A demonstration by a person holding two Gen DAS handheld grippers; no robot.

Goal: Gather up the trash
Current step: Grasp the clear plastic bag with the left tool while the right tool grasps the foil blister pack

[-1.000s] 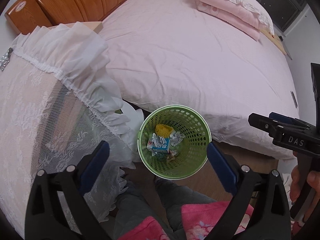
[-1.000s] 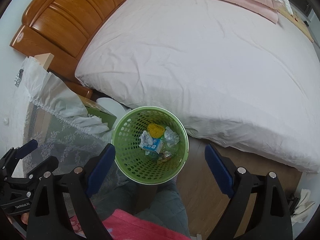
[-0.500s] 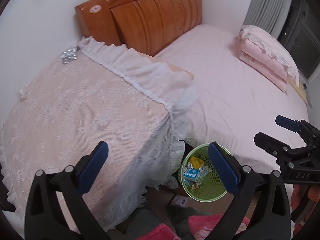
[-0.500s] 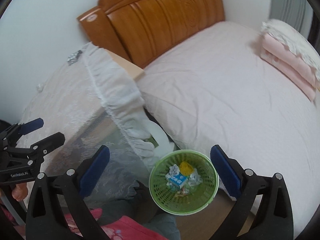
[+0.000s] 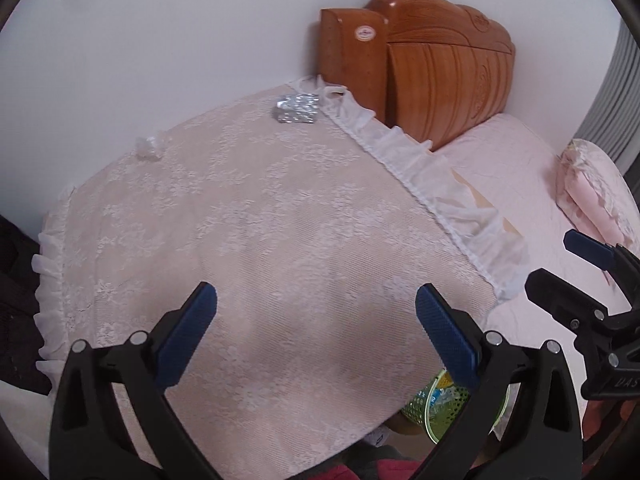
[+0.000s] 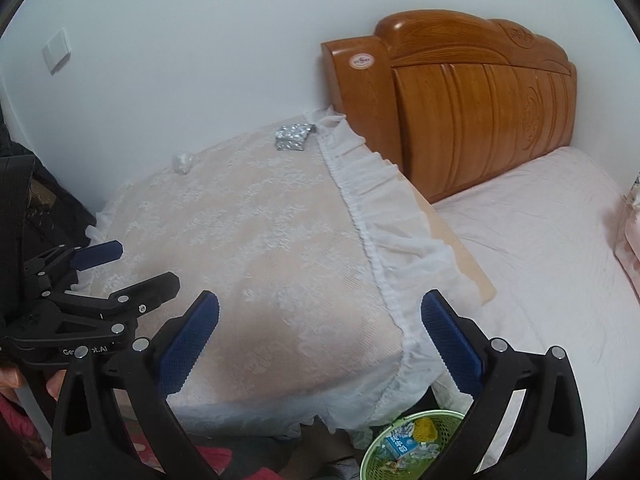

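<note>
Lying at the far corner of the lace-covered table (image 5: 256, 248), close to the wall and next to the ruffled edge, is a crumpled silver foil wrapper (image 5: 297, 109). A small clear-white scrap (image 5: 149, 149) sits to its left, also by the wall, well apart from the foil. Your left gripper (image 5: 316, 328) hovers over the near part of the table, jaws spread wide, nothing between the blue pads (image 5: 446, 334). Your right gripper (image 6: 320, 330) hangs just beside it, equally wide, equally empty. Green mesh basket (image 6: 370, 458) stands on the floor below the table's near corner, against the bed (image 6: 552, 248); a blue-and-white carton (image 6: 398, 447), something yellow and crumpled bits lie inside. Wooden headboard (image 6: 472, 104) behind, against the white wall.
</note>
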